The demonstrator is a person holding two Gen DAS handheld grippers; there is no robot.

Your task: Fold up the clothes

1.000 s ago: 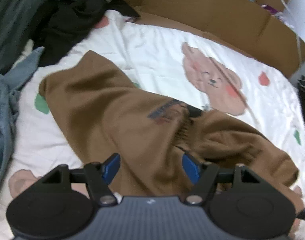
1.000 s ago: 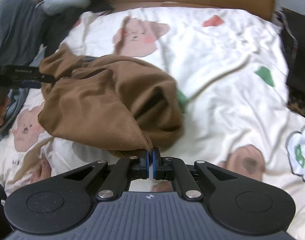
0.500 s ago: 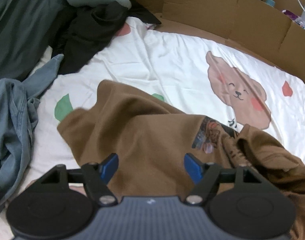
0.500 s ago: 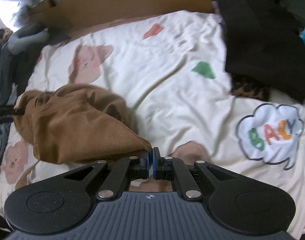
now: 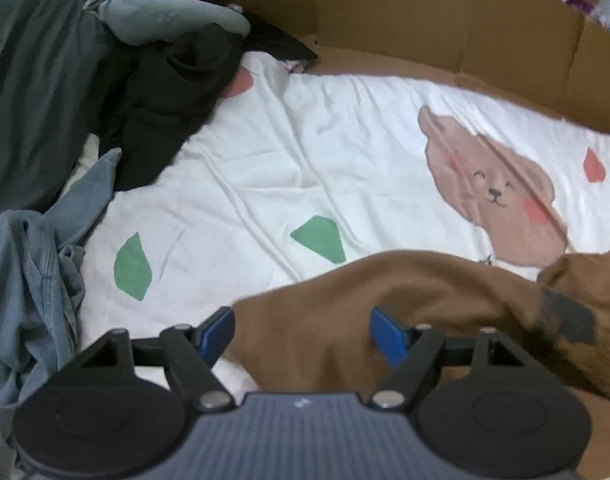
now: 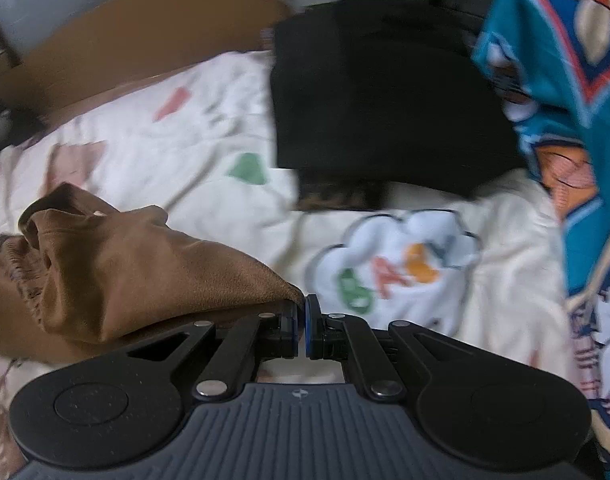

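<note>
A brown garment (image 5: 405, 304) lies crumpled on the white printed bedsheet (image 5: 305, 168), near the bottom right of the left wrist view. My left gripper (image 5: 303, 330) is open, its blue pads on either side of the garment's near edge. In the right wrist view my right gripper (image 6: 301, 312) is shut on a corner of the brown garment (image 6: 117, 276), which trails off to the left and hangs a little above the sheet (image 6: 209, 128).
A pile of dark grey, black and blue-grey clothes (image 5: 65, 128) lies at the left. A cardboard wall (image 5: 445, 28) lines the far side of the bed. A folded black garment (image 6: 381, 96) and a teal patterned fabric (image 6: 565, 80) lie at the right.
My right gripper has pulled the garment's corner to the right, swinging toward the black folded garment. In the left wrist view the brown garment has slid right and down out of the middle.
</note>
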